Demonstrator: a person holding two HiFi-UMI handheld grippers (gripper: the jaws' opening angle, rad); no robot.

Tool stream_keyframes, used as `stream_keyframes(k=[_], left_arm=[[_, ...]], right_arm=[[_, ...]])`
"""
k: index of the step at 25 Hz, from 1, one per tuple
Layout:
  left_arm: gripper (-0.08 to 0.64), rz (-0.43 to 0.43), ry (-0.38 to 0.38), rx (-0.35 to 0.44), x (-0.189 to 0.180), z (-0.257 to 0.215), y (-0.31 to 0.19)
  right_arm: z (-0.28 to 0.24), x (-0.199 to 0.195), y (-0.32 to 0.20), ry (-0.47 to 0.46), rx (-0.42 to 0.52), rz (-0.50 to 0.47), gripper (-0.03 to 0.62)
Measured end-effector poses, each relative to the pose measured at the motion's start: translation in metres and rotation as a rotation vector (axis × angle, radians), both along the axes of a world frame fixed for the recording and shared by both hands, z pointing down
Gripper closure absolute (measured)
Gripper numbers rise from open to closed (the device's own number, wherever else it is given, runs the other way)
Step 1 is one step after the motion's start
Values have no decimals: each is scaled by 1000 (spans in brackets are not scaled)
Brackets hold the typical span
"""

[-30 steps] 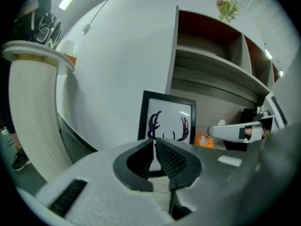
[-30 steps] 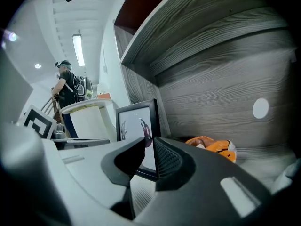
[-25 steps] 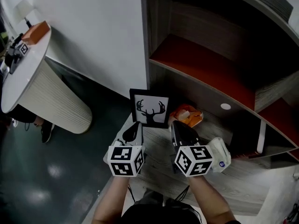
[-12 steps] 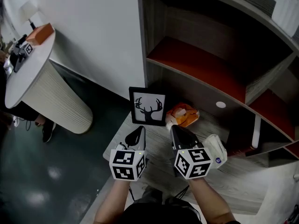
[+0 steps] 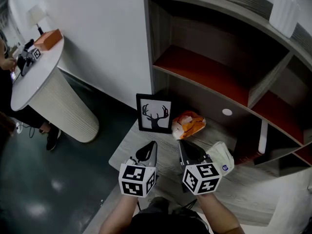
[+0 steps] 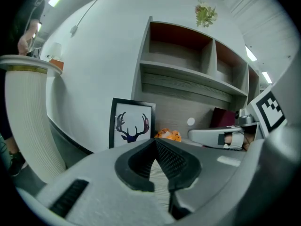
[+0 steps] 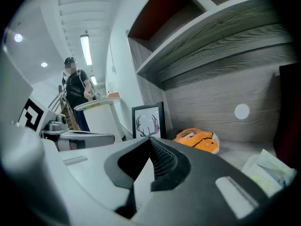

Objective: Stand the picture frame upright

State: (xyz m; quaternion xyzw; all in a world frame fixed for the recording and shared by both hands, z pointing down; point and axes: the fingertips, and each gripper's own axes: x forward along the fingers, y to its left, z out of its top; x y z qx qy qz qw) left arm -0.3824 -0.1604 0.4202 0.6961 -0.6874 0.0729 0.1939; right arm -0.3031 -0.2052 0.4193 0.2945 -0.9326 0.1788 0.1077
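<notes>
You hold two claws side by side over a grey wooden ledge [image 5: 168, 141] at the foot of a shelf unit. The left claw [image 5: 149, 151] has its jaws pressed together with nothing between them. The right claw [image 5: 185, 150] is likewise closed and empty.

The picture frame [image 5: 155, 113], black-edged with a deer-antler print, stands upright at the back left corner of the ledge, facing you. It sits ahead of the left claw, and ahead and to the left of the right claw, clear of both, with bare wood between it and the jaw tips.

An orange toy [image 5: 187, 124] lies just to the right of the frame. A white packet [image 5: 220, 156] rests beside the right claw. A round white table [image 5: 34, 72] stands off to the left.
</notes>
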Motion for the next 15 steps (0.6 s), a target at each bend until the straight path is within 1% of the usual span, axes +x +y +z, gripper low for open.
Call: stream_keyframes(k=[6,15], left_arm=[[560,19,-4,8,17,-9,13],[560,50,-6,2,48,-12,39]], right_arm=[[-5,14,16,-9,1,1,594],[-7,35,47,1,1,-10,594]])
